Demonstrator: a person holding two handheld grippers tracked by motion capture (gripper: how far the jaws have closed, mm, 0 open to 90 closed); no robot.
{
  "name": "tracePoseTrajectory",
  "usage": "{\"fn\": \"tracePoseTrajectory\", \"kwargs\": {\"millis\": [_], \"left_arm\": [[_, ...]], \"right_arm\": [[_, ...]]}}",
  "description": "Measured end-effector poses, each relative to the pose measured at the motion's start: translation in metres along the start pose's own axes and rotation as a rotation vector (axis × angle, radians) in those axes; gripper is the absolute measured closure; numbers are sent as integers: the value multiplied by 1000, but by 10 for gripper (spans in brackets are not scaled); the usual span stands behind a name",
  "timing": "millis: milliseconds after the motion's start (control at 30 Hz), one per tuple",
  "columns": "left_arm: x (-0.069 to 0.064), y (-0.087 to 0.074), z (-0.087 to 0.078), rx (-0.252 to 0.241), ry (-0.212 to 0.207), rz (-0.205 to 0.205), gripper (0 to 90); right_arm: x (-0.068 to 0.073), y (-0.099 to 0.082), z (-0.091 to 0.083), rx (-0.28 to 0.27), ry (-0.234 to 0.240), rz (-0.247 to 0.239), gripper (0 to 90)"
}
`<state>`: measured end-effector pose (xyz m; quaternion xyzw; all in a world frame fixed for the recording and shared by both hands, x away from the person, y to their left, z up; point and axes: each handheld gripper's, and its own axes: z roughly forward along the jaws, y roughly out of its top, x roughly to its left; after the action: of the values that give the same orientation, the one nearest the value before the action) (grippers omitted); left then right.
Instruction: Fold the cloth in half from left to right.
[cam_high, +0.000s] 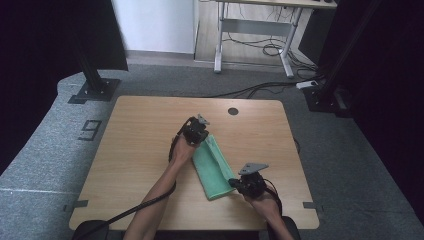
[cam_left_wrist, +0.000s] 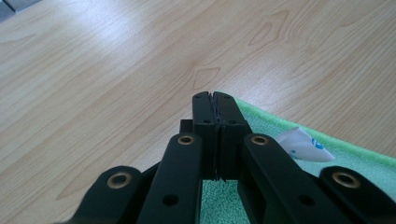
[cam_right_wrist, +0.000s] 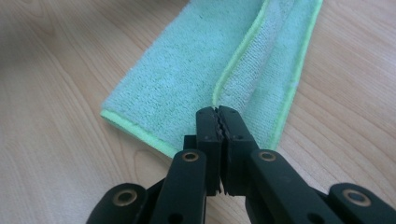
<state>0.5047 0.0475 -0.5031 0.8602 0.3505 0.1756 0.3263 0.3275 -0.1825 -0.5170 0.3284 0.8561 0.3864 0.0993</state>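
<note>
A green cloth (cam_high: 214, 170) lies folded lengthwise on the wooden table (cam_high: 140, 150), running from the middle toward the front edge. My left gripper (cam_high: 202, 136) is at its far end. In the left gripper view its jaws (cam_left_wrist: 215, 97) are pressed together over the corner of the cloth (cam_left_wrist: 359, 161), beside a white label (cam_left_wrist: 302, 144). My right gripper (cam_high: 232, 183) is at the near end. Its jaws (cam_right_wrist: 217, 110) are also pressed together, right where the folded-over edge of the cloth (cam_right_wrist: 187, 70) ends. I see no fabric between either pair of pads.
A round cable hole (cam_high: 233, 111) sits near the table's far edge. Cables trail from both grippers off the front edge. Black stand feet (cam_high: 92, 90) rest on the grey carpet beyond the table, and a white desk frame (cam_high: 255, 30) stands farther back.
</note>
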Motion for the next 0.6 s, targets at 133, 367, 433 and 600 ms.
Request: {"fn": "tracePoseTrajectory", "kwargs": {"millis": [133,367,433,600], "left_arm": [[0,-1,3,3,3,0,884],[0,1,-7,16,30,30,884],[3,1,-14,23,41,44,884],[9,1,-28,24,56,43,884]], "right_arm": [[-1,-1,3,9,-4,2,869],[5,6,1,-20,25,-6,869],[9,9,2,-22,34,-16,869],[21,18,7,-26,58,-50,869]]}}
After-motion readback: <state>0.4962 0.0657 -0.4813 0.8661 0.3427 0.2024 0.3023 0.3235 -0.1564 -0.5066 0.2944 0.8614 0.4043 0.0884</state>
